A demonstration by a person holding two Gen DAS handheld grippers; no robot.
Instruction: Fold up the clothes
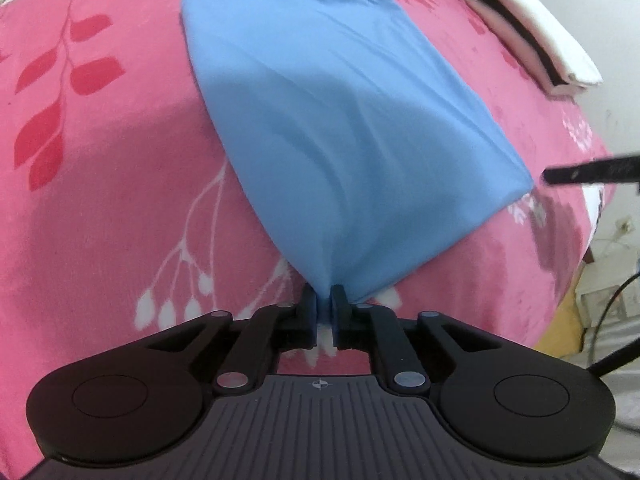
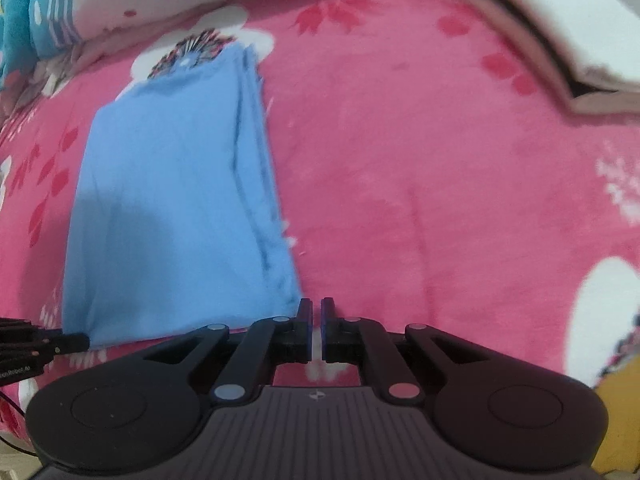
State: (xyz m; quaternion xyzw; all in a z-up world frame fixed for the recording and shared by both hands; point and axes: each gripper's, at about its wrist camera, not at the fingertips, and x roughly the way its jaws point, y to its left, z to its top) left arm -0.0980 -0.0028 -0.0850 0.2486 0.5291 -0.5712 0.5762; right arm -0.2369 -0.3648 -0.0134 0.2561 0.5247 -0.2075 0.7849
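L gripper (image 1: 324, 300) clamps my blue cloth's (image 1: 340, 120) near corner; cloth lies mid pink blanket (image 1: 100, 200). R gripper (image 2: 317, 312) clenched, empty, beside its edge. Blanket's bare to the right; white stack (image 1: 532, 32) at far edge.

Left tongs (image 1: 324, 300) pinching near corner of blue garment (image 1: 340, 120), pink floral blanket (image 1: 120, 160) beneath, folded white cloth (image 1: 536, 28) beyond.

Black left claw (image 1: 325, 300), silver rivets, ribbed grey base, matching right claw (image 2: 317, 312)
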